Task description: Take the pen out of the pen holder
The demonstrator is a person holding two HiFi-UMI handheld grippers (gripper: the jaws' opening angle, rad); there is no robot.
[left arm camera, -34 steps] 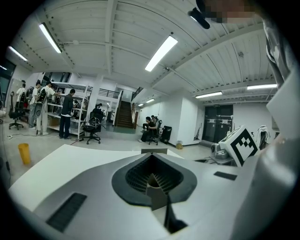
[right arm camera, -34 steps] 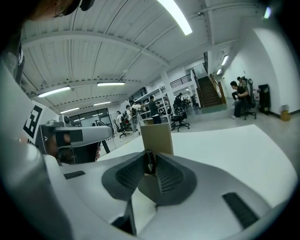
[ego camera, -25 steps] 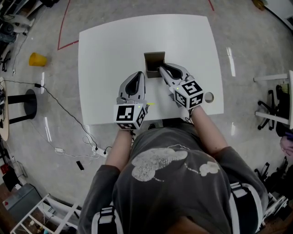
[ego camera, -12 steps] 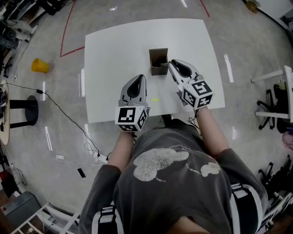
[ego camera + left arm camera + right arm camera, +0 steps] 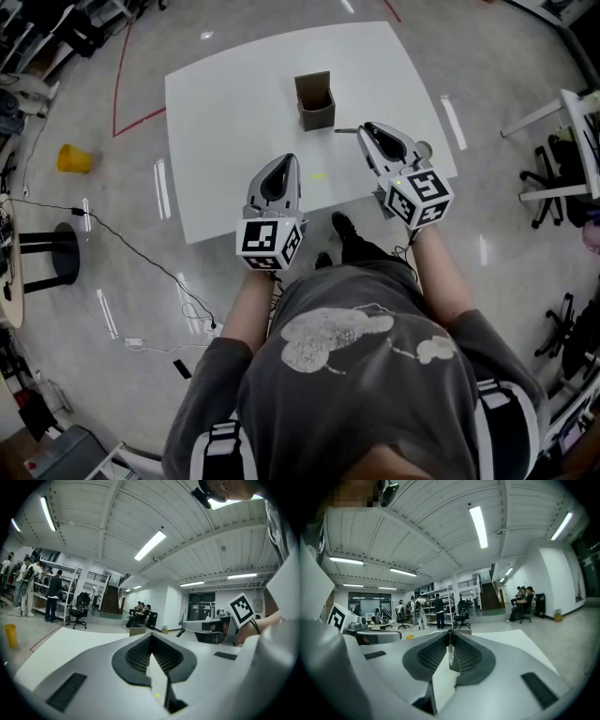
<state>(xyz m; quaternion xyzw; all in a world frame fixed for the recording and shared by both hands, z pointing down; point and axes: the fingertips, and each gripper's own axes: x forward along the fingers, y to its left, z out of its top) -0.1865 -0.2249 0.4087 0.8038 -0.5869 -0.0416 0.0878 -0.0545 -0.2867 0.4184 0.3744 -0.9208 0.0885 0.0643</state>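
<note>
The brown pen holder [image 5: 314, 101] stands upright on the white table [image 5: 225, 103], toward its far side. My right gripper [image 5: 367, 129] hovers to the right of the holder and is shut on a thin dark pen [image 5: 345, 130], which sticks out leftward from its tips, clear of the holder. In the right gripper view the pen [image 5: 450, 654] is pinched between the jaws, with the holder [image 5: 461, 631] small beyond them. My left gripper [image 5: 285, 159] is over the table's near edge, shut with nothing in it. From the left gripper view [image 5: 151, 637] the holder [image 5: 137, 631] is far ahead.
A small yellow mark [image 5: 319, 175] lies on the table between the grippers. A round hole [image 5: 424, 147] sits near the table's right corner. On the floor are a yellow cup [image 5: 73, 157] and a cable [image 5: 141, 248] at left; office chairs [image 5: 553, 178] stand at right.
My right gripper has pulled away from the holder, rightward and upward, with the pen now out of it. My left gripper has drawn back toward the table's near edge.
</note>
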